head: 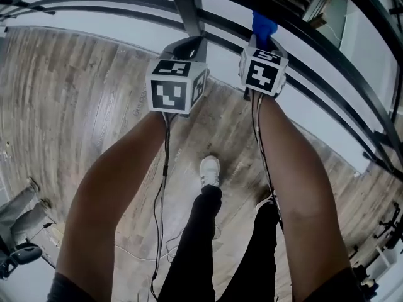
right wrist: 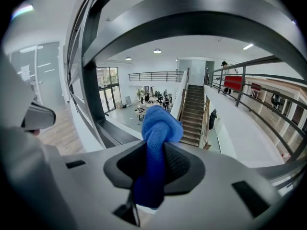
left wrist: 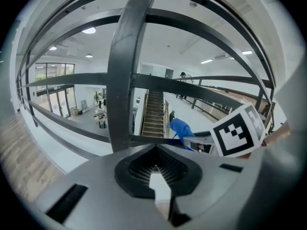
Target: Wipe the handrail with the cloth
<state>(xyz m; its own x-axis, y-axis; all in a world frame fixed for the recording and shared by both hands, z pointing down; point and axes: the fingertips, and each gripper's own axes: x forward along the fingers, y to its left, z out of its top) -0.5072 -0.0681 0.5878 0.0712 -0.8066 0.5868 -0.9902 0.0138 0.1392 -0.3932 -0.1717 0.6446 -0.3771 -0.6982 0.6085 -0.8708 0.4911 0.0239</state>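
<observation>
The black metal handrail (head: 315,46) curves across the top of the head view, with lower rails and a vertical post (head: 187,8). My right gripper (head: 262,38) is shut on a blue cloth (head: 264,25), held up against the rails just right of the post. In the right gripper view the cloth (right wrist: 158,128) bulges out from between the jaws, under a broad dark rail (right wrist: 192,13). My left gripper (head: 189,45) points at the foot of the post (left wrist: 125,71); its jaws (left wrist: 154,164) are shut with nothing between them. The right gripper's marker cube (left wrist: 237,135) and the cloth (left wrist: 182,127) show at the right of the left gripper view.
Wooden floor (head: 75,93) lies underfoot, with my legs, a white shoe (head: 210,170) and cables hanging from the grippers. Beyond the railing is an open drop to a lower hall with a staircase (right wrist: 193,111). Grey furniture (head: 19,231) stands at the lower left.
</observation>
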